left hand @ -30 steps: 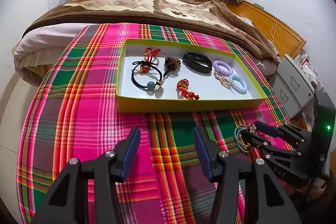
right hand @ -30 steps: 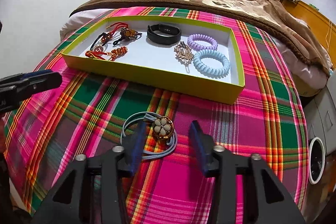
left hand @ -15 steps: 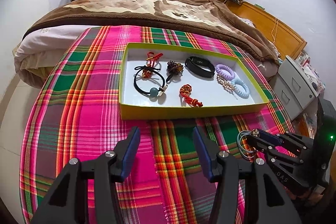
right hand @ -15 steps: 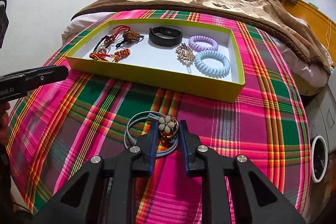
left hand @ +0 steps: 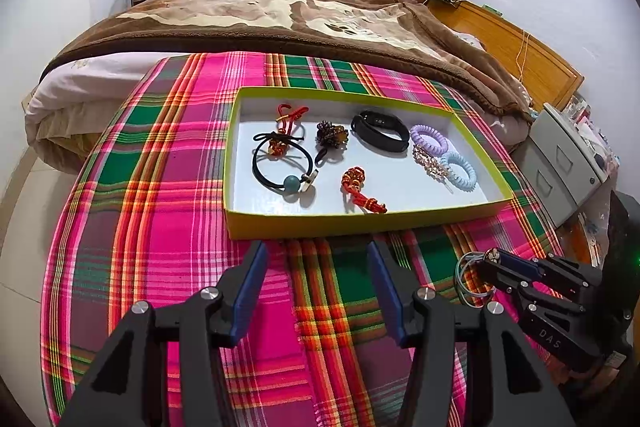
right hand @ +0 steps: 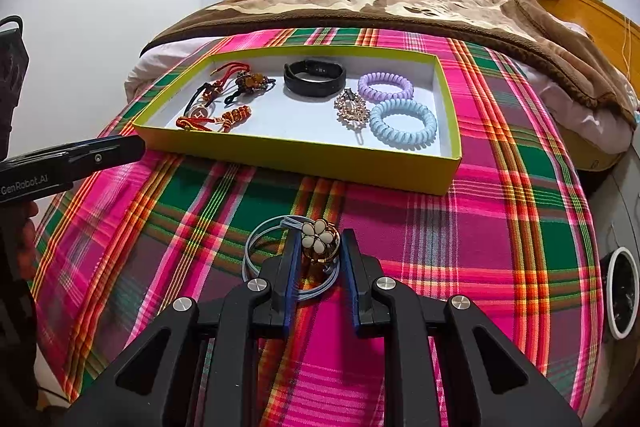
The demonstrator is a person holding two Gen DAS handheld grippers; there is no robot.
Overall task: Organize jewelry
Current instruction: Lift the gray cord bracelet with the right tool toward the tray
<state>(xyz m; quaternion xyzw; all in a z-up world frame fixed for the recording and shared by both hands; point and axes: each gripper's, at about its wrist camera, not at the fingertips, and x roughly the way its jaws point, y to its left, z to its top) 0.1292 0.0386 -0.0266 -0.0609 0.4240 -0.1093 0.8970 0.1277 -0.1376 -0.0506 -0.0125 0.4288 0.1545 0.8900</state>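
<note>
Most of the jewelry already lies in the yellow-green tray [right hand: 256, 143] on the plaid cloth [right hand: 500, 227] spread over the bed: red knotted charms, a black band [right hand: 315, 75], a sparkly clip [right hand: 352, 107], and the purple [right hand: 385, 87] and blue coil ties [right hand: 403, 123]. One piece is left outside, a flower hair tie [right hand: 319, 239] with grey-blue loops, lying on the cloth just in front of the tray. The right claw [right hand: 319, 259] has just been closing, and its blue pads now pinch the flower ornament, the loops trailing on the cloth. The left claw [left hand: 316, 291] hangs spread and empty near the tray's front wall. What remains, I judge, is lifting this tie into the tray.
</note>
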